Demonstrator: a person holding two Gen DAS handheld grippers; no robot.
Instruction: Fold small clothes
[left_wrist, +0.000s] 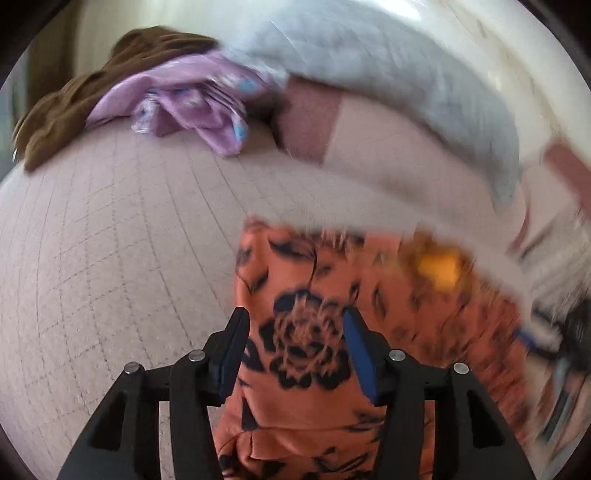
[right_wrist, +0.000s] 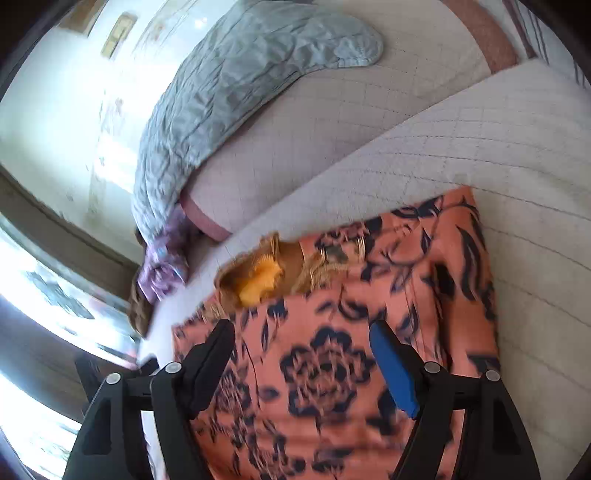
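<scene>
Brown garment (left_wrist: 74, 96) in left view only, window (right_wrist: 55, 295) in right.

An orange garment (left_wrist: 314, 280) printed with dark navy flowers and leaves lay spread on the pale quilted bed cover (left_wrist: 110, 240), its gold-trimmed neckline showing a yellow lining. Farther back on the cover, a crumpled lilac garment (left_wrist: 192, 107) lay against a rumpled brown one (left_wrist: 74, 99).
</scene>
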